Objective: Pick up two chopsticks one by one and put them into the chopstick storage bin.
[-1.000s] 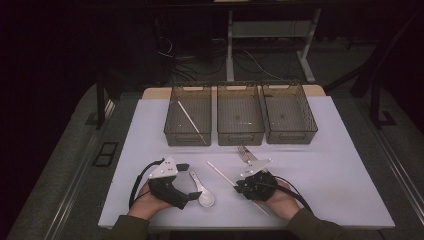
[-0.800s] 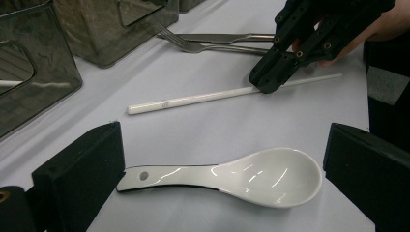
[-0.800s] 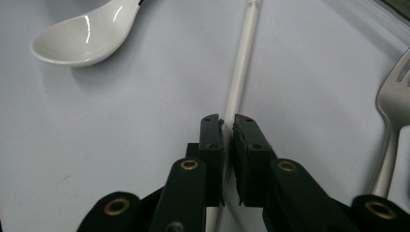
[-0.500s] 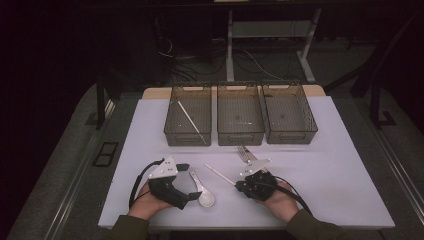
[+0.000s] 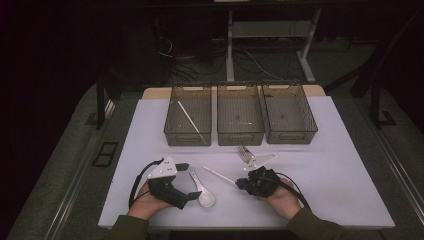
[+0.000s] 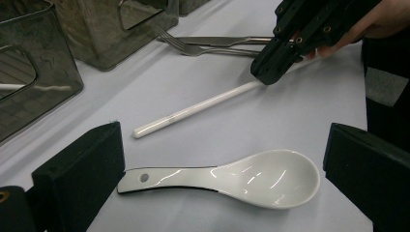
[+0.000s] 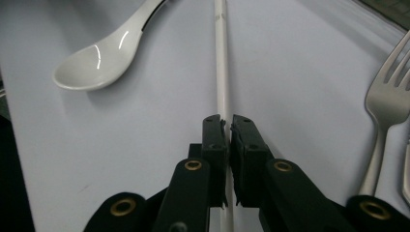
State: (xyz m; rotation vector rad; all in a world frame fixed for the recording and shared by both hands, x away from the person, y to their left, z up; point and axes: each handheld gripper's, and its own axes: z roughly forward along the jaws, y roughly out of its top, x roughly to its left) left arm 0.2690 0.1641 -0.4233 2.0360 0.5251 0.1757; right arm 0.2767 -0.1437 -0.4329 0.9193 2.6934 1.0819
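A white ceramic spoon [image 6: 232, 179] lies on the white table between the wide-apart jaws of my left gripper [image 6: 225, 157], which is open and low over it. From above, the left gripper [image 5: 192, 195] sits just left of the spoon [image 5: 204, 195]. My right gripper [image 7: 225, 123] is shut on one end of a white chopstick [image 7: 221, 63] that lies flat on the table. In the high view the right gripper [image 5: 240, 184] is at the chopstick's [image 5: 218, 175] near end. The right gripper [image 6: 275, 67] also shows far off in the left gripper view, on the chopstick [image 6: 193, 108].
Three clear bins stand in a row farther back: left bin [image 5: 170, 127] with a white chopstick [image 5: 190, 120] in it, middle bin [image 5: 240, 137], right bin [image 5: 312, 125]. A metal fork [image 5: 245, 152] and knife [image 5: 265, 159] lie in front of the bins.
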